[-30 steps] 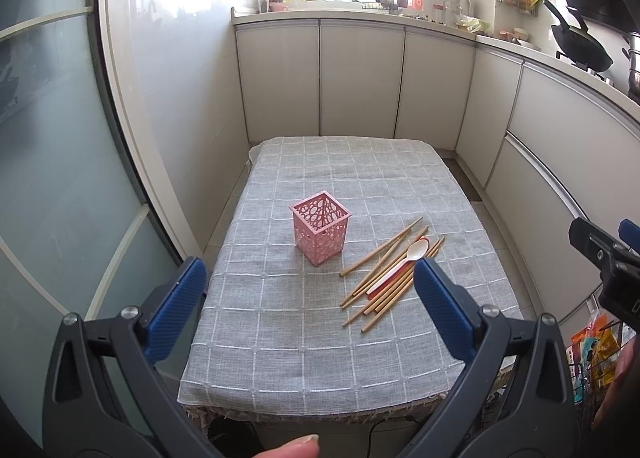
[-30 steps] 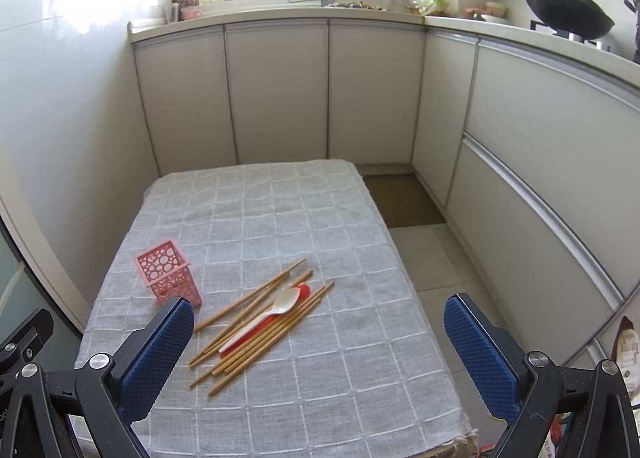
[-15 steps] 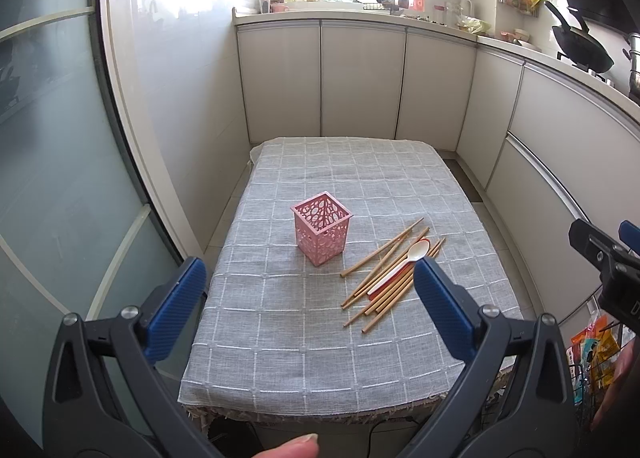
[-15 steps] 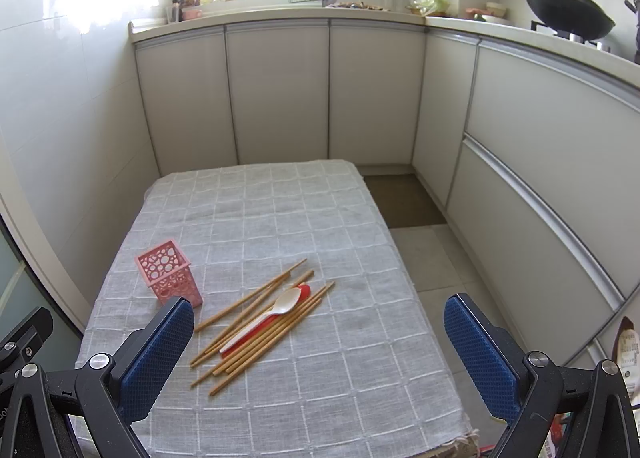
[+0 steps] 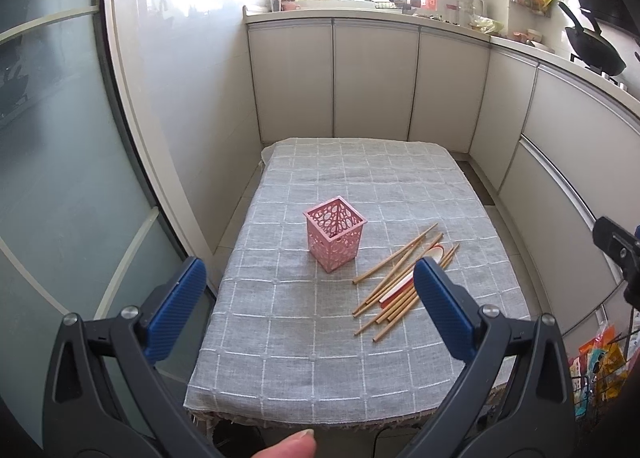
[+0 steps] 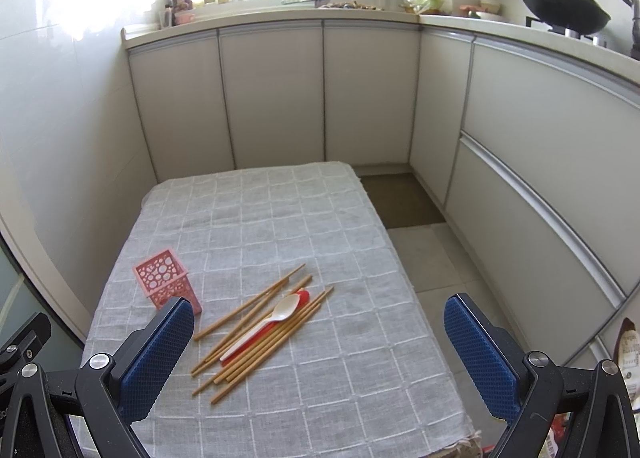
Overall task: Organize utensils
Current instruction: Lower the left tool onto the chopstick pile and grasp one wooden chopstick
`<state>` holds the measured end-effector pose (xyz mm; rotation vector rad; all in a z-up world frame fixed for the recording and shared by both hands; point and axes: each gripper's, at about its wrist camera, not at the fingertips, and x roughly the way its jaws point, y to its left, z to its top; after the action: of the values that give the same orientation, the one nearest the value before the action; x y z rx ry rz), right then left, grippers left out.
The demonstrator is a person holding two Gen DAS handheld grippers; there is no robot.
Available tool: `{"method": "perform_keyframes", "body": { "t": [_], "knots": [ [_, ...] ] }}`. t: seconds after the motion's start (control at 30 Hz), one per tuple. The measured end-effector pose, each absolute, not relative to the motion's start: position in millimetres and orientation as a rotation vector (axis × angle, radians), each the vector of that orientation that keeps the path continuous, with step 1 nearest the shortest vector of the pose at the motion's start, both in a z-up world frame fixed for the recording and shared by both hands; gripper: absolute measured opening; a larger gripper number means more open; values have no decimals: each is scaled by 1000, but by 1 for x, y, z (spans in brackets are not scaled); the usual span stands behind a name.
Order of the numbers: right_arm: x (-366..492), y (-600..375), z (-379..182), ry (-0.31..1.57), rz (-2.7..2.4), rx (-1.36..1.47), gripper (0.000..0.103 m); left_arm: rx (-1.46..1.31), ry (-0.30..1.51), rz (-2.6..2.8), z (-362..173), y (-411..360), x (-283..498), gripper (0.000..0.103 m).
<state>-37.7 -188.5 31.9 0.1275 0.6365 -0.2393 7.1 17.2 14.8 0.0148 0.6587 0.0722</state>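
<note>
Much bare tablecloth (image 6: 360, 386) around chopsticks (image 6: 256, 334).

No lettering, label or number is legible anywhere in either view.

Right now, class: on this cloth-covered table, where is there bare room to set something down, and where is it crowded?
Free: the far half of the tablecloth toward the cabinets, beyond the pink holder; also the near strip and the right side beside the floor. Crowded: the middle, where the chopsticks and the white spoon over a red spoon lie piled next to the holder.
</note>
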Motion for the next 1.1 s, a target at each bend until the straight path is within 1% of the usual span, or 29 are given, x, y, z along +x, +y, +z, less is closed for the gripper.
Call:
{"method": "perform_keyframes", "body": {
  "t": [0.17,0.27,0.33,0.47,0.57,0.67,0.7,0.77,0.83,0.87,0.9,0.93,0.97,1.0,1.03,1.07,1.1],
  "knots": [
    [-12,-202,32,642,-271,101,103,57,638,55,10,10,29,103],
    [3,-209,26,645,-276,37,103,98,724,-49,3,-3,54,103],
    [26,-217,13,709,-274,9,103,112,789,-137,-4,-15,73,103],
    [60,-235,-12,793,-256,74,103,118,898,-228,-24,-36,116,103],
    [86,-255,-39,869,-251,133,103,84,987,-294,-44,-49,150,103],
    [111,-282,-82,959,-237,213,103,97,1035,-323,-66,-65,183,100],
    [113,-285,-88,971,-235,220,103,108,1047,-330,-73,-70,192,99],
    [125,-301,-110,1020,-226,255,103,139,1072,-353,-89,-84,213,95],
    [132,-313,-124,1047,-239,290,101,169,1103,-371,-107,-97,233,86],
    [137,-320,-131,1063,-237,312,98,178,1124,-385,-116,-105,242,83],
    [142,-326,-138,1079,-231,338,94,187,1143,-404,-123,-112,251,77],
    [146,-331,-146,1095,-228,367,92,202,1157,-424,-132,-121,260,72],
    [147,-332,-149,1106,-229,384,88,221,1168,-436,-140,-129,268,69],
    [151,-336,-159,1126,-228,409,84,238,1170,-442,-146,-136,275,62],
    [153,-337,-164,1137,-226,417,82,257,1175,-446,-154,-144,282,55],
    [156,-339,-171,1153,-221,425,79,271,1183,-451,-161,-150,289,52],
    [158,-338,-174,1160,-218,426,77,279,1191,-459,-169,-157,296,46]
  ]
}}
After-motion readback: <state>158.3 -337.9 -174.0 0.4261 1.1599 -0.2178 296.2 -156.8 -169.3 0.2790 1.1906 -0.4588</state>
